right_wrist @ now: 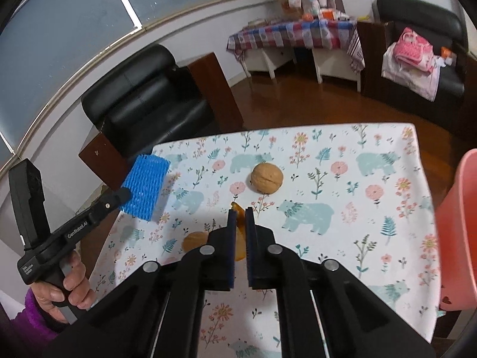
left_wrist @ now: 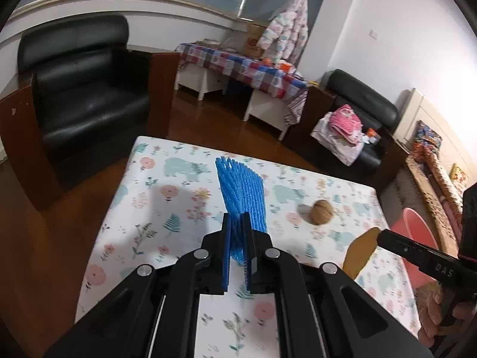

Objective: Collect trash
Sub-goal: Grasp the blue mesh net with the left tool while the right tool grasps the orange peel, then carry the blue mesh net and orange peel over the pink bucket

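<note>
Both grippers are carrying loads off the table (right_wrist: 387, 137). Left gripper (left_wrist: 237, 223) is pinching the blue foam net (left_wrist: 242, 191) at its lower end, net sticking up and forward, clear of the cloth. Right gripper (right_wrist: 241, 211) is pinching a thin orange-brown peel scrap (right_wrist: 238, 208), jaws pressed nearly together on it. Pink bucket (right_wrist: 459, 232) is sitting just beside the table's right edge, likely the bin, so the step in hand looks like carrying both pieces over to it. To do it well: keep both pinches tight while moving, since the net is springy and the scrap is thin and could slip; bring the right gripper over the bucket's mouth first as it's nearer, open only once past the rim, then swing the left across without clipping the right. One walnut (right_wrist: 266, 177) is lying mid-table, and another walnut (right_wrist: 195, 240) is lying near the left jaw of the right gripper; whether these count as trash, can't tell.
</note>
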The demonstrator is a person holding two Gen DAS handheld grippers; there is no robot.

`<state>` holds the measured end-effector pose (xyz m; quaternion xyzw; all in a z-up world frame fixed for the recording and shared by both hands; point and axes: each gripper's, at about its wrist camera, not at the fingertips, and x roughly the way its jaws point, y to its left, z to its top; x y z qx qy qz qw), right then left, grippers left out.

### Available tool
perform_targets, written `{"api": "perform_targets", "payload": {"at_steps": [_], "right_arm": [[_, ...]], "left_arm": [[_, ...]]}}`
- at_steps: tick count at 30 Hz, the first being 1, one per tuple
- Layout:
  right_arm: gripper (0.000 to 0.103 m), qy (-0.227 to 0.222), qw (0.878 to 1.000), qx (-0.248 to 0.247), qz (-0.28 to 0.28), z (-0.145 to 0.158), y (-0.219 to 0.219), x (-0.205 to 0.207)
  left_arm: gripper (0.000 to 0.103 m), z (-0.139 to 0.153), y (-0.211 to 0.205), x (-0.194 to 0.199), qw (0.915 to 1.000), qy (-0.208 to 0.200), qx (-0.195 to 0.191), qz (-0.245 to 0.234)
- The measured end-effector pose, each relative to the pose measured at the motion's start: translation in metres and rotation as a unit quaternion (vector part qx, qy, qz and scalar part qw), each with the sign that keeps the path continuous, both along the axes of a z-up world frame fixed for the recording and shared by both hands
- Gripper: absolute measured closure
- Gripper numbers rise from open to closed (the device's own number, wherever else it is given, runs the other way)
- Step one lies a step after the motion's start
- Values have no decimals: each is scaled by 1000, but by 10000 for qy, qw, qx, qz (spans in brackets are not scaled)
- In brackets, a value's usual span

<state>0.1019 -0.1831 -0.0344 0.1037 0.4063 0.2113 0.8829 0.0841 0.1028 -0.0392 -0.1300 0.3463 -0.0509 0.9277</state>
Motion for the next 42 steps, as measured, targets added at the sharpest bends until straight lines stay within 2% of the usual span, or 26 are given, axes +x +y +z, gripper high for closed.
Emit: {"api": "perform_targets", "payload": {"at_steps": [8, 14, 30, 42], "right_arm": [[97, -112, 9993, -59, -350, 10, -30, -24], [97, -122, 9972, -11, -741, 12, -65, -36], [97, -268, 9798, 140, -1976, 16, -184, -63], [97, -306, 9675, 109, -2509, 10, -248, -75]], "left_arm": [[97, 15, -45, -21, 9980, -109, -75, -622], [97, 21, -93, -28, 9932, -130, -88, -1155], [97, 39, -235, -27, 9696, -257, 121, -2430], [97, 38, -318, -25, 9525, -258, 299, -3020]]}}
